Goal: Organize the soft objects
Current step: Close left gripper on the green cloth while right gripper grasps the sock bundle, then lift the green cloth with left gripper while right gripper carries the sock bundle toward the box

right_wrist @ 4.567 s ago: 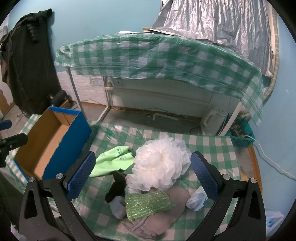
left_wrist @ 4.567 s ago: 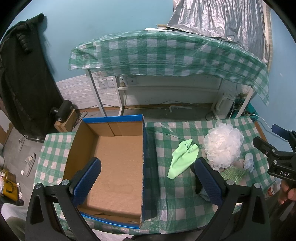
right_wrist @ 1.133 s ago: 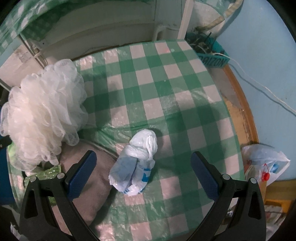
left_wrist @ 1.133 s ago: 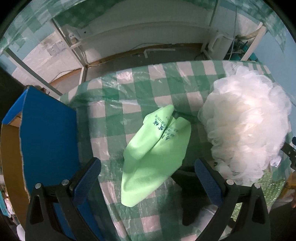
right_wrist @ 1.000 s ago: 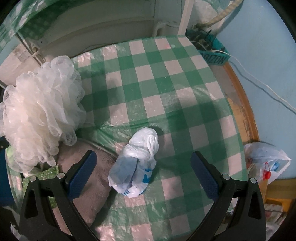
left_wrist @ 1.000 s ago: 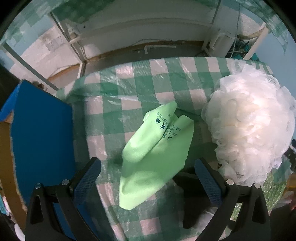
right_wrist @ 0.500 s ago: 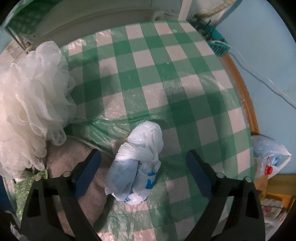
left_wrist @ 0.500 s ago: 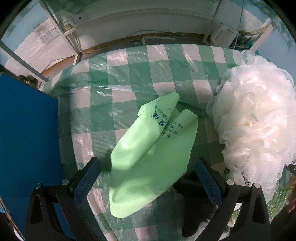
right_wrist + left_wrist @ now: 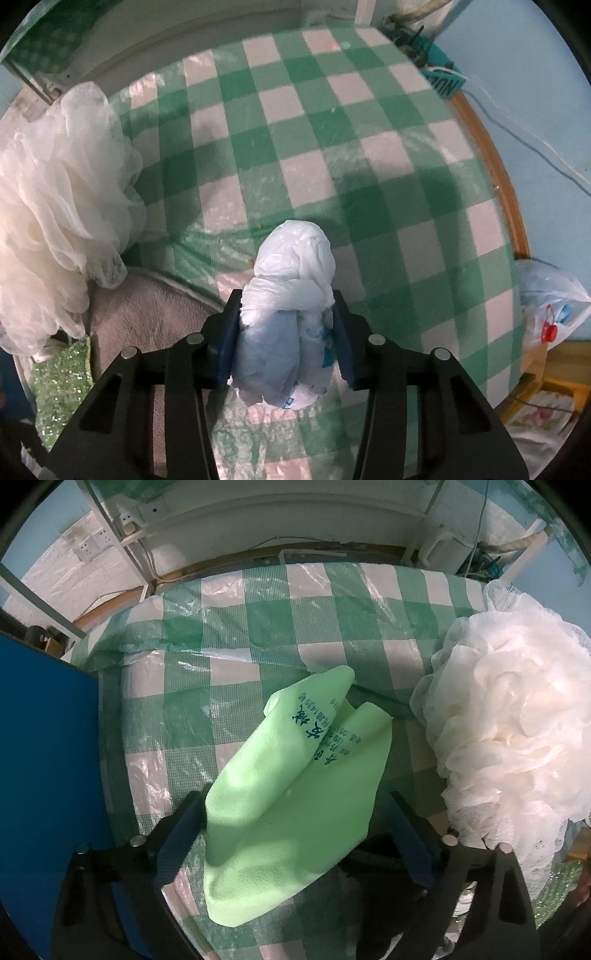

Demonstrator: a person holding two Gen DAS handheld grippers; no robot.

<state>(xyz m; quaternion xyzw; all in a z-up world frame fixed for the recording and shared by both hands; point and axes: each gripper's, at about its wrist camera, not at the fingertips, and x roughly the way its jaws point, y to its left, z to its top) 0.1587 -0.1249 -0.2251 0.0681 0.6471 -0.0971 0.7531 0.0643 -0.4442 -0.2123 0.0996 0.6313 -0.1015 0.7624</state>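
Fingers (image 9: 343, 332) now clamped on knotted bag (image 9: 291, 317), left apparently closing on green cloth (image 9: 295, 794)

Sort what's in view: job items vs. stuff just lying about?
Job items:
- green cloth, between the open left gripper fingers
- knotted plastic bag, gripped by the right gripper
- white mesh pouf
- beige towel
- green sparkly cloth
- blue box

Lying about:
- bag with bottles
- power strip

A knotted white-blue plastic bag (image 9: 288, 310), crumpled light-green cloth (image 9: 291, 794) and white mesh pouf (image 9: 517, 738) lie on the checked cloth.
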